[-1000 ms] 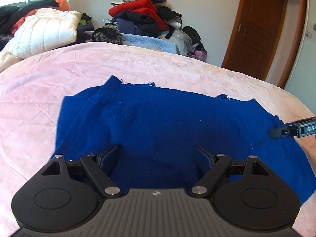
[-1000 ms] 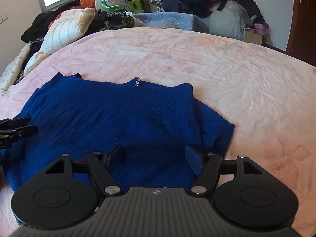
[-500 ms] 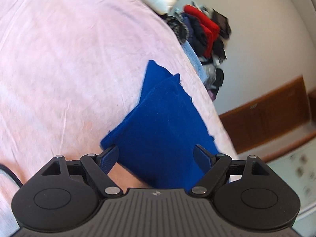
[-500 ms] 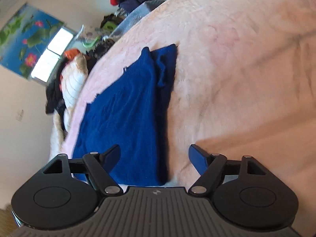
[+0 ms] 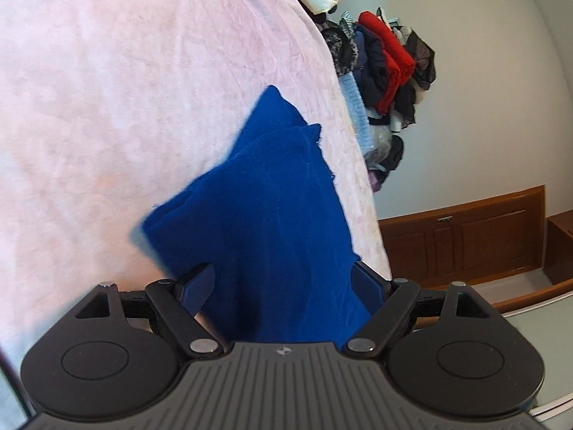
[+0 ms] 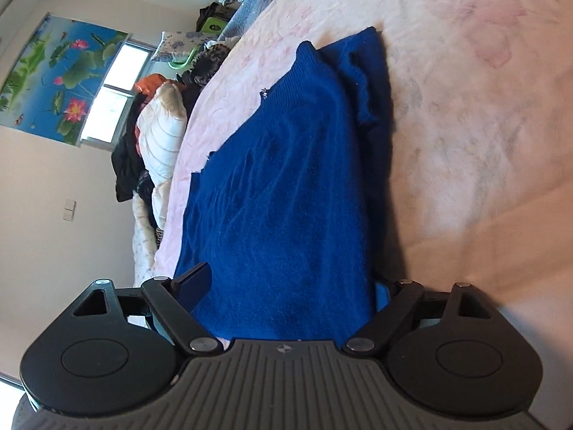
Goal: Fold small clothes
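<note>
Lying lengthwise ahead on bed [image 5: 107,89]: sweater [image 5: 272,215]; near hem between both spread, ungripping tongs, left [image 5: 283,286], right [image 6: 286,286].

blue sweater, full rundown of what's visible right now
The blue sweater is a deep royal-blue knit with a soft, fuzzy surface and a few small sparkly studs at its neckline. It lies on the pink blanket, with one side doubled over in a second layer. The near edge runs between the open fingers of both the left tongs and the right tongs; neither has closed on it. Whether the fingers actually touch the cloth cannot be told.
</note>
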`<state>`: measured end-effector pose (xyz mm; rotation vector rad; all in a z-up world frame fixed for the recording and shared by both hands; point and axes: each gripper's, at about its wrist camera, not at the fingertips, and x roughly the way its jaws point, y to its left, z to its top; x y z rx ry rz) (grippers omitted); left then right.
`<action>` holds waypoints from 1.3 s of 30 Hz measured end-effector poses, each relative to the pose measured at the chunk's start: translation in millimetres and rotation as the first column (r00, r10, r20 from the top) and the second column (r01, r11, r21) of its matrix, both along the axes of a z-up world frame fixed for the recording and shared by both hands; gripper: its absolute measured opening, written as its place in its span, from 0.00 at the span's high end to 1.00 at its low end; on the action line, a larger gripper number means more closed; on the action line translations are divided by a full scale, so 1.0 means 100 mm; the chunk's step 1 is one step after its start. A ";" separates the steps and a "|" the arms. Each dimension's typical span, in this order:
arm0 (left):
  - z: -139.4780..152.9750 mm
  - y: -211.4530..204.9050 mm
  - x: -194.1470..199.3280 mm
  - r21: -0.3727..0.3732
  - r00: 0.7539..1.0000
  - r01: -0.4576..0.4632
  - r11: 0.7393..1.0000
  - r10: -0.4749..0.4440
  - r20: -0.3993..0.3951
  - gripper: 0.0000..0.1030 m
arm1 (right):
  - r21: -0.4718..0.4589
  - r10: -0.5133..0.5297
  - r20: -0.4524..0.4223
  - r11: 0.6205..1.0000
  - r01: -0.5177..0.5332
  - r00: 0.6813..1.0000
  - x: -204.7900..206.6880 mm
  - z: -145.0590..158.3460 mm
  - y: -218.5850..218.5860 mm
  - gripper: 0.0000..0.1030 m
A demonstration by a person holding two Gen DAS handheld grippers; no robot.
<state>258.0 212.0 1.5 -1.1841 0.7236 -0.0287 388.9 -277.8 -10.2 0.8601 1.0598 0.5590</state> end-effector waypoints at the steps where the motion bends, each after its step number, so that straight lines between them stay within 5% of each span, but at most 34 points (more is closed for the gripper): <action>1: 0.00 0.02 -0.09 0.000 1.000 -0.015 1.000 0.015 -0.009 0.19 | -0.007 -0.006 0.000 1.000 0.006 1.000 -0.06 -0.01 -0.05 0.16; 6: -0.10 0.09 -0.29 -0.017 0.998 -0.048 0.999 0.047 -0.043 0.19 | 0.033 -0.026 -0.019 0.999 0.026 0.999 -0.23 -0.07 -0.19 0.14; 15: -0.01 -0.07 0.14 0.150 0.998 -0.062 0.987 0.060 0.012 0.20 | 0.147 -0.048 -0.058 0.988 0.056 0.997 -0.07 -0.14 -0.13 0.16; 16: 0.00 -0.09 0.15 0.168 0.998 -0.067 0.984 0.066 0.011 0.22 | 0.140 -0.056 -0.056 0.988 0.063 0.997 -0.08 -0.15 -0.13 0.29; 17: 0.01 -0.11 0.15 0.189 0.998 -0.066 0.980 0.066 0.006 0.39 | 0.121 -0.060 -0.066 0.990 0.067 0.996 -0.08 -0.17 -0.12 0.53; 18: 0.00 -0.12 0.17 0.206 0.999 -0.047 0.977 0.049 -0.002 0.66 | 0.100 -0.054 -0.074 0.993 0.061 0.996 -0.08 -0.20 -0.10 0.66; 19: -0.03 -0.12 0.19 0.208 0.999 -0.034 0.977 0.039 -0.021 0.75 | 0.074 -0.053 -0.072 0.996 0.058 0.996 -0.09 -0.23 -0.08 0.84; 20: -0.05 -0.11 0.18 0.206 0.998 -0.039 0.978 0.047 -0.032 0.85 | 0.057 -0.060 -0.067 0.996 0.064 0.996 -0.11 -0.25 -0.08 0.86; 27: 0.19 -0.12 0.09 0.278 0.999 -0.022 0.960 0.007 0.053 0.92 | 0.022 -0.074 0.057 0.997 0.073 0.996 -0.22 -0.04 -0.02 0.90; 39: 0.44 0.00 -0.21 0.209 0.995 0.012 0.978 -0.033 0.096 0.93 | 0.054 -0.081 0.102 0.996 0.076 0.991 -0.45 0.20 -0.20 0.90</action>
